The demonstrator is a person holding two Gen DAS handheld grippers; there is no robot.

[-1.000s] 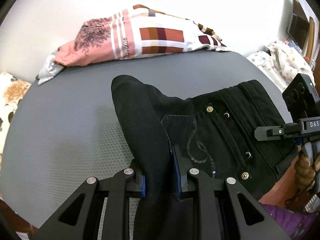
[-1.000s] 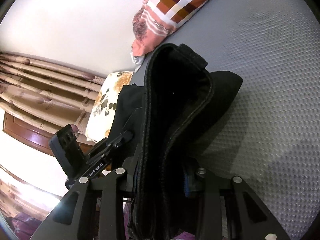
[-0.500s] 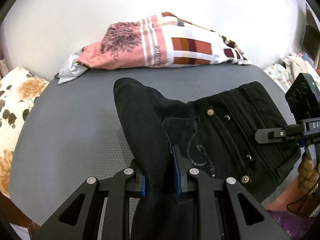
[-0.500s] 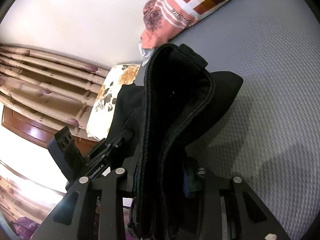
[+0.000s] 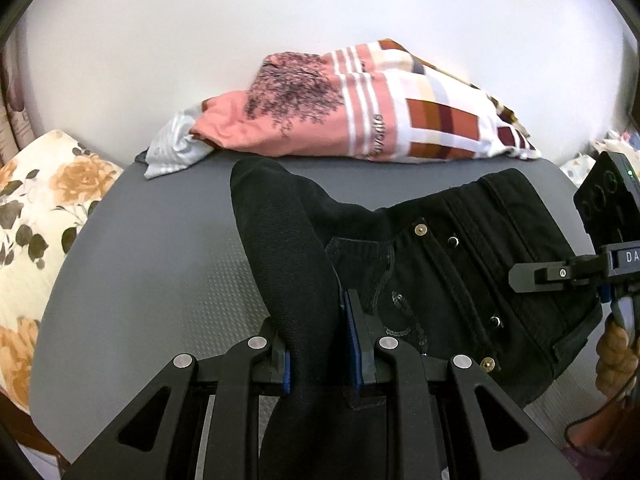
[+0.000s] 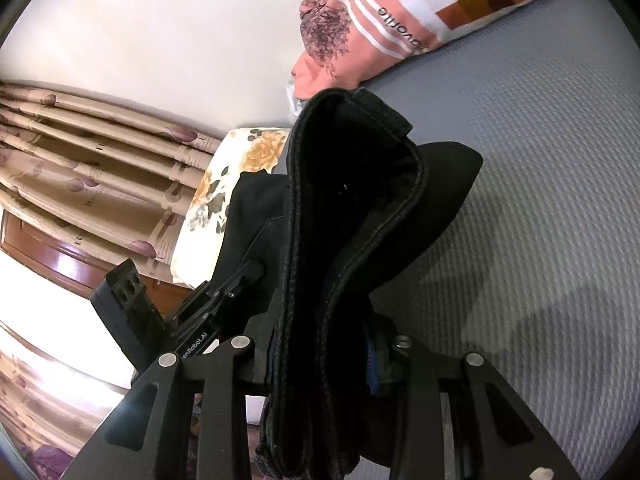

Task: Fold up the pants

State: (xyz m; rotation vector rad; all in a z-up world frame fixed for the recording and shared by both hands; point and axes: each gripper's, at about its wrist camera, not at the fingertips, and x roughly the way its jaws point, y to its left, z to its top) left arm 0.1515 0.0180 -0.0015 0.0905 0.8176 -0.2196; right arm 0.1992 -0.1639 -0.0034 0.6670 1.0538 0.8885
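Note:
The black pants [image 5: 448, 264], with metal buttons and a sequin swirl on the pocket, hang lifted over the grey surface [image 5: 152, 280]. My left gripper [image 5: 318, 340] is shut on a dark fold of the pants that rises between its blue pads. In the right wrist view my right gripper [image 6: 324, 356] is shut on the thick waistband edge of the pants [image 6: 348, 216], which stands up in front of the lens. The right gripper [image 5: 600, 276] also shows at the right edge of the left wrist view, a hand [image 5: 614, 356] under it. The left gripper [image 6: 224, 292] shows low on the left of the right wrist view.
A pink and checked folded cloth [image 5: 360, 116] lies at the far edge of the grey surface against a white wall. A floral cushion [image 5: 36, 220] sits off the left side. Beige curtains [image 6: 88, 160] and wooden furniture stand beyond it. Patterned fabric [image 5: 600, 156] lies at the far right.
Both grippers have carried the pants sideways together; the pink cloth and floral cushion have shifted right in the left wrist view. The grips are unchanged.

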